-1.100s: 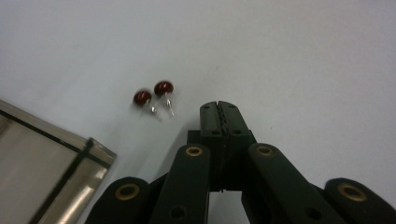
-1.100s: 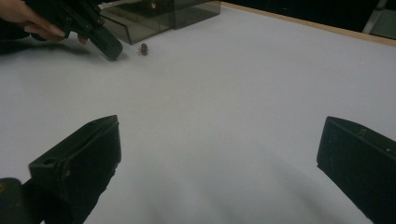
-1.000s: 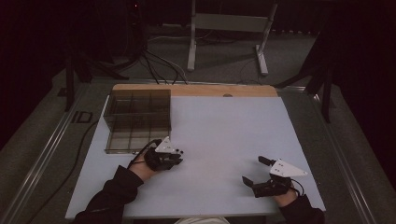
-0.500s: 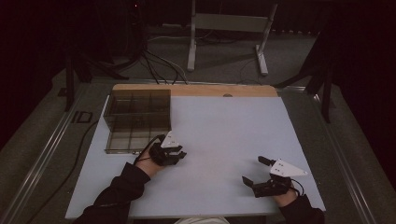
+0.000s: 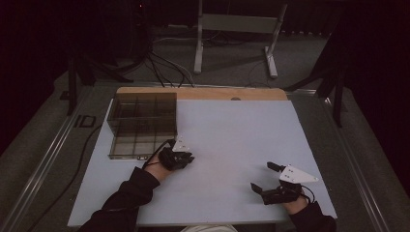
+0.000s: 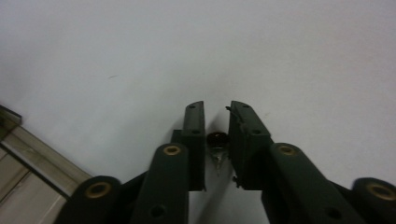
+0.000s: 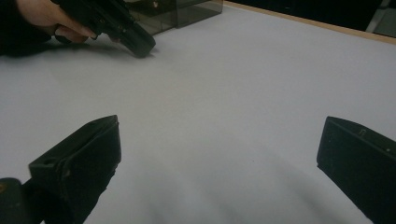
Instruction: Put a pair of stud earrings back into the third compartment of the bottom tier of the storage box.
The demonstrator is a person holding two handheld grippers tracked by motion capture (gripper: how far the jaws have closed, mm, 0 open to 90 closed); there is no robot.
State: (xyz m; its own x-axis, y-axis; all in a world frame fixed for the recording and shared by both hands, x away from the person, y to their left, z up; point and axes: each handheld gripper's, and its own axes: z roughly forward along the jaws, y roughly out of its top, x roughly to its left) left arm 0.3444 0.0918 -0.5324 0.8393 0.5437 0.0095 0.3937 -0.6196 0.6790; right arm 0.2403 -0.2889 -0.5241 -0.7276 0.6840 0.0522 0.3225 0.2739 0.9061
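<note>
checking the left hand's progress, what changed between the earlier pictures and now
The left gripper slid a little toward the table's middle, beside the compartment box, and its jaws have just been closing around a small dark screw-like piece on the white table; whether the pads press it is unclear. The right gripper stayed put, open and empty; the box did not move.

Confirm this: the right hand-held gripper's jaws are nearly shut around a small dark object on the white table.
Wrong hand. The left hand-held gripper has the small dark object between its nearly shut jaws, as the left gripper view shows. The right hand-held gripper stands wide open above the white table.
</note>
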